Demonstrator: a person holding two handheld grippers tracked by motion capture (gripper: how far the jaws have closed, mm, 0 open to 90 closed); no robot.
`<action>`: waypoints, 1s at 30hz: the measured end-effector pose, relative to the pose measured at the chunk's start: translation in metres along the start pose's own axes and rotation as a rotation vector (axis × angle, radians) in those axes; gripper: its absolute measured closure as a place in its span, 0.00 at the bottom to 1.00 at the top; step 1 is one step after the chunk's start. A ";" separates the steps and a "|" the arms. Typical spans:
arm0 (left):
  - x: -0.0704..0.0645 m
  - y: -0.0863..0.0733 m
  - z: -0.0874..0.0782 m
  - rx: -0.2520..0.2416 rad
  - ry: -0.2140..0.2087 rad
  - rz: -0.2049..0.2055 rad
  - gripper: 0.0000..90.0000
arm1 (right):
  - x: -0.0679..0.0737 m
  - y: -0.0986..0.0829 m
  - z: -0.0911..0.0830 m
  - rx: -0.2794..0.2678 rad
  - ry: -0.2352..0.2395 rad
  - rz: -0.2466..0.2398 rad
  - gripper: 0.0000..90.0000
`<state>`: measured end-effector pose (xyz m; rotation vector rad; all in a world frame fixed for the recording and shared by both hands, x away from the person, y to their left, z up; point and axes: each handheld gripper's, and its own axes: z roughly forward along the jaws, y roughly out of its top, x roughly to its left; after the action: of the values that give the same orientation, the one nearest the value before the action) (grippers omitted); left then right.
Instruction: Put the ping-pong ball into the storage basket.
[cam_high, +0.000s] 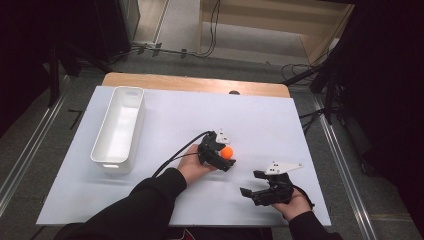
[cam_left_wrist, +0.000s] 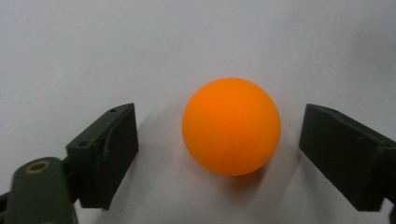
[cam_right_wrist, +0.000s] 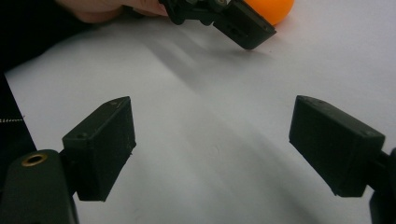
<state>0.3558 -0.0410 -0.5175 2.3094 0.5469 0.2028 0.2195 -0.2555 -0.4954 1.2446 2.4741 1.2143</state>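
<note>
The left gripper has its fingers wide apart on both sides of the orange ball, not touching it; the ball lies on the white worktop. The grasp seems about to begin: next, closing evenly. The right gripper is open and empty, near. The white bin stands well apart.

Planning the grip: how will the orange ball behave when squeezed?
The orange ball is round and smooth, so it probably rolls at a nudge. It looks like a light hollow ball; the open left tool should close centred, or it may squirt out.
</note>
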 end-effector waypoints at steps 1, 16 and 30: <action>-0.001 0.000 0.000 0.001 0.002 0.000 0.15 | 0.000 0.000 0.000 -0.007 0.000 -0.001 0.15; -0.006 -0.001 -0.001 -0.011 0.014 0.045 0.33 | -0.001 -0.001 0.002 0.010 0.019 0.010 0.15; -0.010 -0.003 -0.003 -0.031 0.028 0.054 0.56 | 0.000 -0.002 0.004 0.031 0.028 0.005 0.15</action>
<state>0.3454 -0.0415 -0.5168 2.2955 0.4931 0.2685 0.2203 -0.2538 -0.4992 1.2504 2.5204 1.2074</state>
